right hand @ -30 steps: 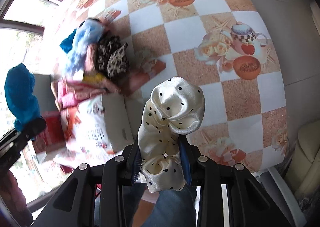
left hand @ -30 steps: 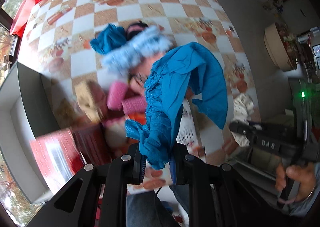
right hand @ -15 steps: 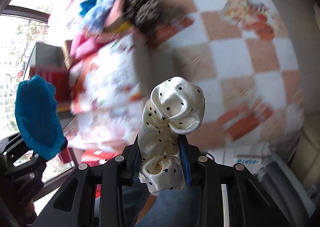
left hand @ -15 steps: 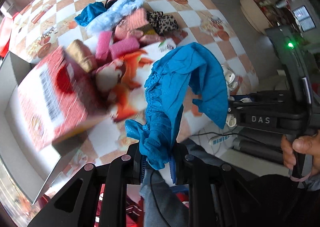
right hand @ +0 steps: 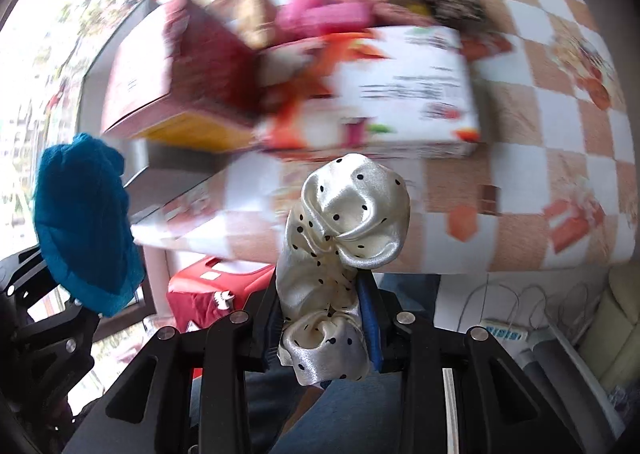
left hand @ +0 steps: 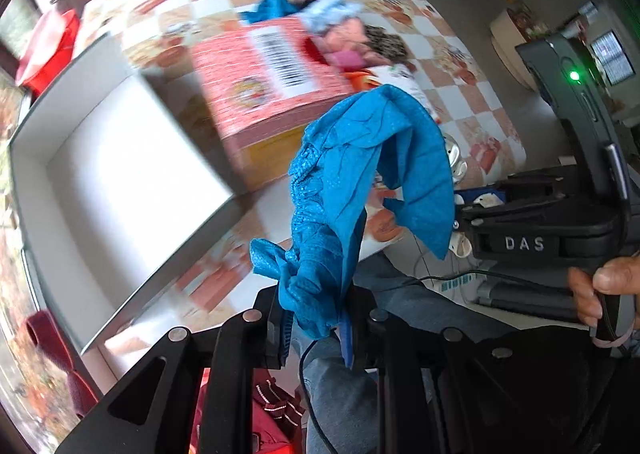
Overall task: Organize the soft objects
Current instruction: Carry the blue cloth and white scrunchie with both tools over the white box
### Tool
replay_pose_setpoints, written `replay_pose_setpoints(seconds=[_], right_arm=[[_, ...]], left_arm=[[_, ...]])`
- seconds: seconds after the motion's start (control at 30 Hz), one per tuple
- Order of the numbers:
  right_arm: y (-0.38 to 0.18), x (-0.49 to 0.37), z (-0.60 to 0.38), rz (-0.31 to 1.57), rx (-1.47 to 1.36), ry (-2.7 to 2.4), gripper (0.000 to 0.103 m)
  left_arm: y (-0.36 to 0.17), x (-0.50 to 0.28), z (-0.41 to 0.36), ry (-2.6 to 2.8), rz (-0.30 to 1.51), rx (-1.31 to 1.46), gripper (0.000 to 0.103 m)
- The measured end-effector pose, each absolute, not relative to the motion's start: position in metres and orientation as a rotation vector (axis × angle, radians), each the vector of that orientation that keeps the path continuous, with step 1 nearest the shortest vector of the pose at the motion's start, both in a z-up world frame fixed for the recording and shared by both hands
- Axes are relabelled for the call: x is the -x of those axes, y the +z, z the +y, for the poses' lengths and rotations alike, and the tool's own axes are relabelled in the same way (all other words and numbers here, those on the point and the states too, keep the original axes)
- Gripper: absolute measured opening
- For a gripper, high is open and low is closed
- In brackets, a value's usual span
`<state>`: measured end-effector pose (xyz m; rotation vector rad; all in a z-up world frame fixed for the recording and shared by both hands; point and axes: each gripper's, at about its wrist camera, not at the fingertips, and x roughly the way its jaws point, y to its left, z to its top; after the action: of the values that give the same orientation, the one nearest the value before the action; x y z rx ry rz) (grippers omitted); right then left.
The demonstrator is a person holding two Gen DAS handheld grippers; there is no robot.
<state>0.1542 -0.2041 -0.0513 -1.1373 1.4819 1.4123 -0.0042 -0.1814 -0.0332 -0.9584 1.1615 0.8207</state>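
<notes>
My left gripper stays squeezed on the crumpled blue cloth, my right gripper on the shiny white dotted cloth. The empty white box has come close, so I can drop them soon.

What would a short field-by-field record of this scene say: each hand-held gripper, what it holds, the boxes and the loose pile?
left hand-held gripper: shut on blue cloth, which sticks up and flops over
right hand-held gripper: shut on dotted cream cloth, bunched
table: checked cover with teapot prints
white tray: open, nothing seen inside
red box: beside the tray, barcode label up
white box: next to the red box, printed sides
pile: mixed soft items behind the boxes, blurred
</notes>
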Motion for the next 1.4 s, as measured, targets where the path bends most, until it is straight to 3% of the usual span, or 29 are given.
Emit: replay_pose_setpoints(seconds=[0.43, 0.9, 1.4], right_arm=[[-0.002, -0.019, -0.204, 1.200, 1.376, 1.829, 0.035], [0.021, 0.046, -0.181, 0.973, 1.486, 1.912, 0.035], [0.009, 0.066, -0.128, 1.062, 1.396, 1.813, 0.035]], left_arm=[[-0.003, 0.126, -0.192, 1.074, 0.969, 1.105, 0.020], [-0.007, 0.190, -0.191, 1.221, 0.820, 1.198, 0.020], [-0.033, 0.214, -0.155, 1.294, 0.795, 1.257, 0.020]])
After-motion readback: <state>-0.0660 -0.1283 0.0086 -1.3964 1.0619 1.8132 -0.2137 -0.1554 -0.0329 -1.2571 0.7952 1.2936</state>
